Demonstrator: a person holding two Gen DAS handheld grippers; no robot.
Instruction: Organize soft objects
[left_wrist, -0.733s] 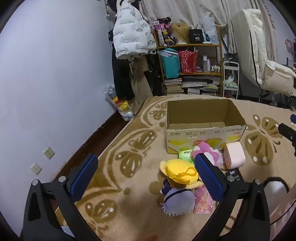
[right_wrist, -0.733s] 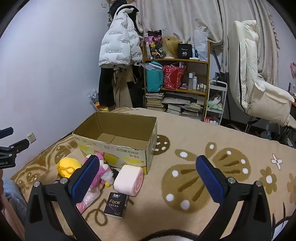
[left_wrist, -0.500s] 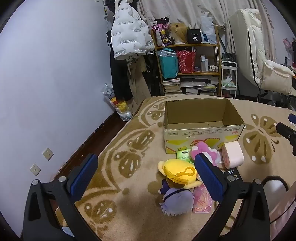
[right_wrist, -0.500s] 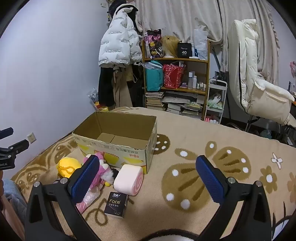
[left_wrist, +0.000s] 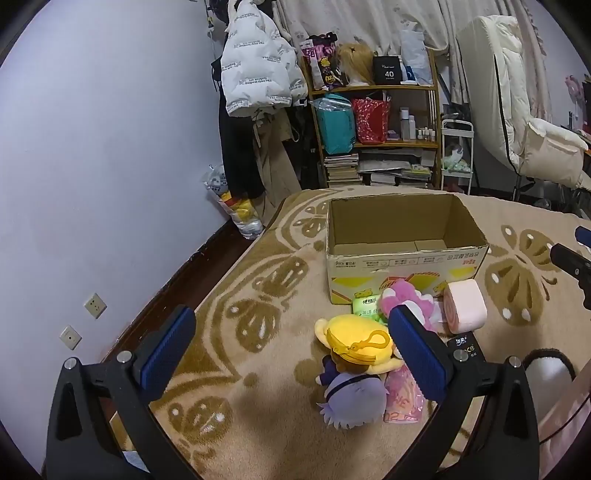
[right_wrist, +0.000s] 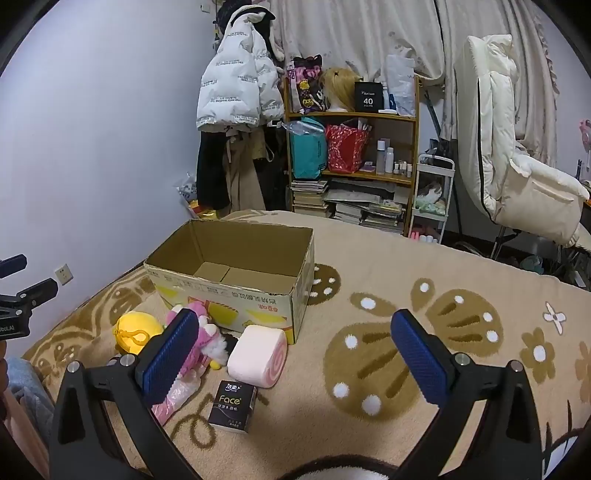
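Observation:
An open, empty cardboard box (left_wrist: 402, 254) (right_wrist: 236, 295) stands on the patterned rug. In front of it lie a yellow plush (left_wrist: 354, 341) (right_wrist: 136, 332), a purple-haired doll (left_wrist: 352, 397), a pink plush (left_wrist: 406, 299) (right_wrist: 201, 332), a pink roll cushion (left_wrist: 464, 310) (right_wrist: 257, 354), a green tissue pack (left_wrist: 364, 306), a pink packet (left_wrist: 402, 400) (right_wrist: 173, 397) and a black Face tissue pack (right_wrist: 232, 406). My left gripper (left_wrist: 291, 358) is open and empty above the rug, left of the toys. My right gripper (right_wrist: 295, 356) is open and empty, right of the pile.
The beige and brown rug (right_wrist: 424, 332) covers the floor. A cluttered shelf (right_wrist: 351, 166), hanging coats (right_wrist: 236, 110) and a white recliner (right_wrist: 517, 177) stand at the back. A black-and-white fluffy thing (left_wrist: 546, 369) lies at the near right in the left wrist view.
The left view has shifted slightly, so the box and toys sit a little further left in it. The right view is almost unchanged. Both grippers stay open.

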